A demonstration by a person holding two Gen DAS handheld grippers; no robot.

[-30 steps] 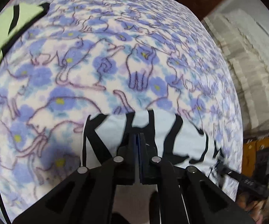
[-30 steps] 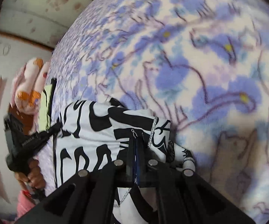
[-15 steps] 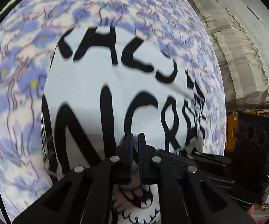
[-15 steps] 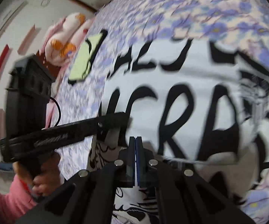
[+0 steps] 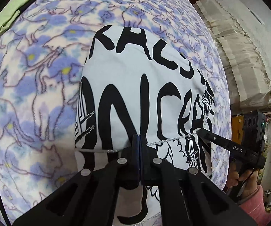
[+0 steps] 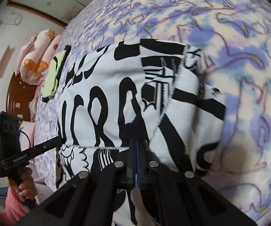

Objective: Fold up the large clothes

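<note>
Both claws, left gripper [image 5: 139, 141] and right gripper [image 6: 136, 145], pinch the near hem of the white black-lettered cotton garment [image 5: 139, 86], spread ahead on the blue floral fleece blanket [image 5: 32, 94]. Uneven pulling (one hand faster) could skew the fold.

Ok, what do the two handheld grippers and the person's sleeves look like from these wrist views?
Both are matte black. The left gripper and right gripper have blue-lined pads and round silver studs on their linkages. White lettering runs along each finger's side. Each has a boxy black body; a black cable loops beside the left gripper's. Both sleeves are pink.
</note>
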